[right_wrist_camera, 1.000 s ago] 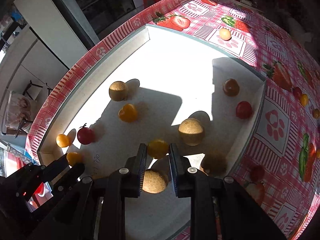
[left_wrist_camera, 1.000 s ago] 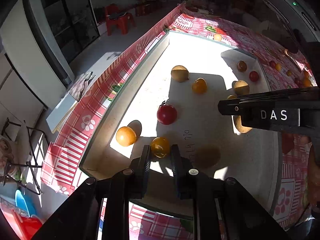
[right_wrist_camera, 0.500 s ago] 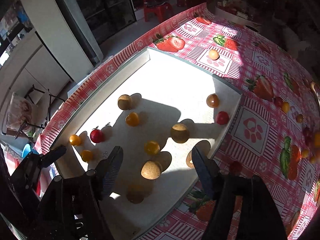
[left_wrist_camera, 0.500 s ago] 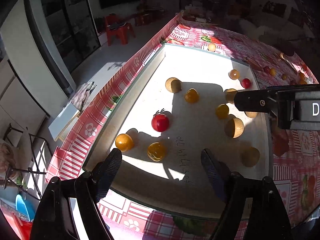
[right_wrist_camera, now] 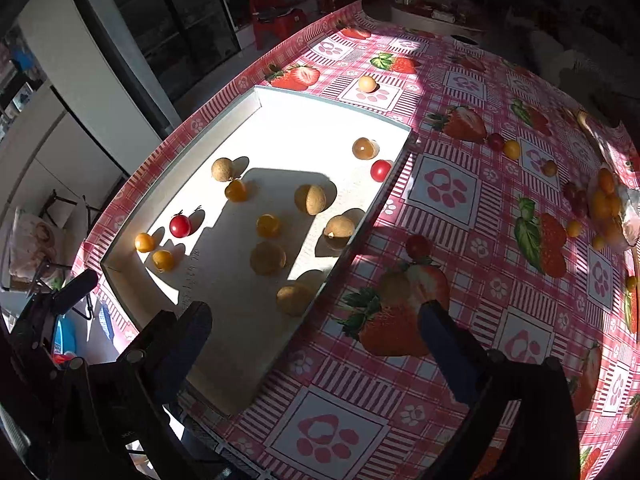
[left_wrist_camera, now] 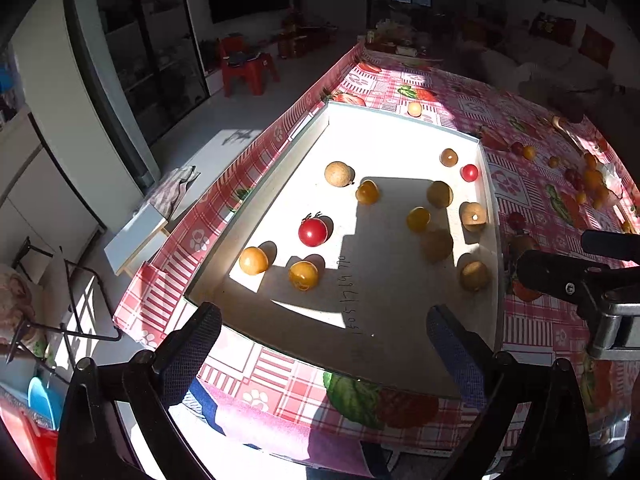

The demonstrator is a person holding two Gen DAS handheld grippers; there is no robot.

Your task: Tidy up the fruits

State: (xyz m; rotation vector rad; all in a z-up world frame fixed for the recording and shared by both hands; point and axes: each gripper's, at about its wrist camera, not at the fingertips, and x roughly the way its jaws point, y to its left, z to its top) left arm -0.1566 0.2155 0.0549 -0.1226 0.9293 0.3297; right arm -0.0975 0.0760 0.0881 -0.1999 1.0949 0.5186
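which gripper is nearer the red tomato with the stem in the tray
Left. The left gripper hangs open over the tray's near edge, facing the stemmed tomato; the right gripper is off over the tablecloth.

Probably home: strawberry tablecloth (right_wrist_camera: 460, 208), sofa (left_wrist_camera: 552, 68)

Fruits in the tray and on the table

The tray (right_wrist_camera: 132, 312) sits on the tablecloth (right_wrist_camera: 460, 380), near the table's left edge. Inside it, two small fruits (left_wrist_camera: 253, 260) lie side by side near the front left corner, with a stemmed tomato (left_wrist_camera: 312, 231) just behind them. More fruits (left_wrist_camera: 439, 194) sit toward the tray's right wall. One fruit (right_wrist_camera: 367, 83) lies on the cloth behind the tray. A pile of fruits (right_wrist_camera: 606, 204) lies far right on the cloth.
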